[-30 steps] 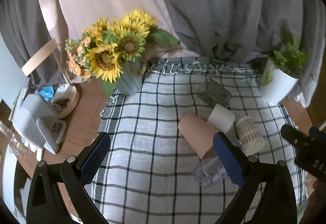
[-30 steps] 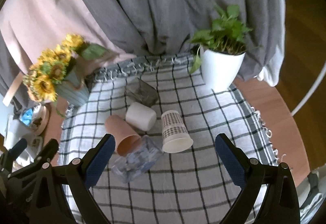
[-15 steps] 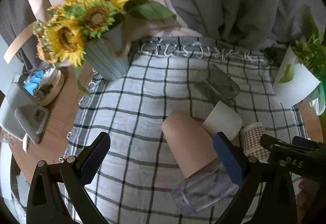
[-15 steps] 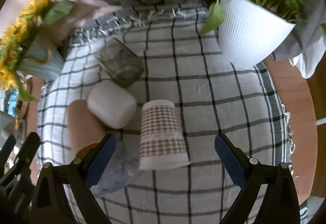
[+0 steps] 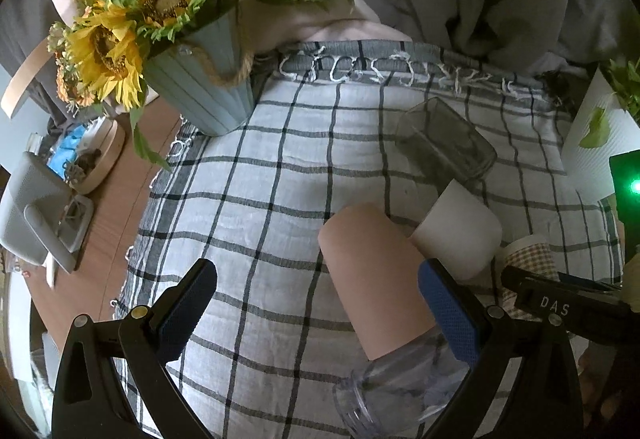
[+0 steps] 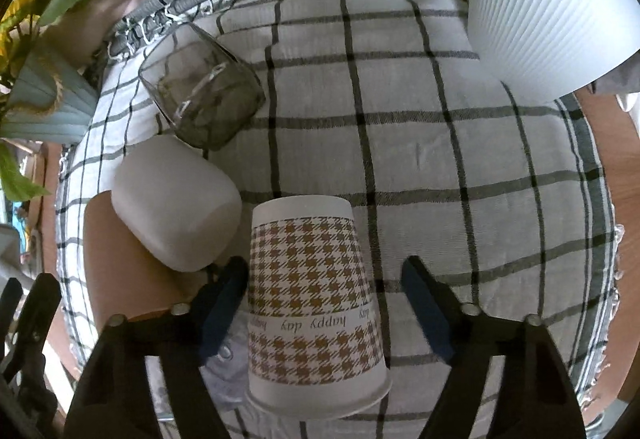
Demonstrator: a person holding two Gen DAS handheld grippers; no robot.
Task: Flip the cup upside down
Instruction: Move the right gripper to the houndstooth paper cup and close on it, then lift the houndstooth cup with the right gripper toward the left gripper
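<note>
Several cups lie on their sides on a checked cloth. A houndstooth paper cup (image 6: 312,303) lies between the open fingers of my right gripper (image 6: 326,303), its rim toward me; the left pad is close to it, the right pad apart. It also shows in the left wrist view (image 5: 528,263). A white cup (image 6: 176,203), a tan cup (image 5: 372,279), a clear plastic cup (image 5: 400,387) and a dark glass (image 6: 202,95) lie beside it. My left gripper (image 5: 316,315) is open, its right finger over the tan cup.
A blue pot of sunflowers (image 5: 200,87) stands at the cloth's back left. A white planter (image 6: 552,7) stands at the back right. Curtains hang behind. A wooden table edge with small items (image 5: 80,167) lies to the left.
Both grippers have moved forward and down toward the cups. The right gripper's fingers have narrowed and now straddle the houndstooth cup.
</note>
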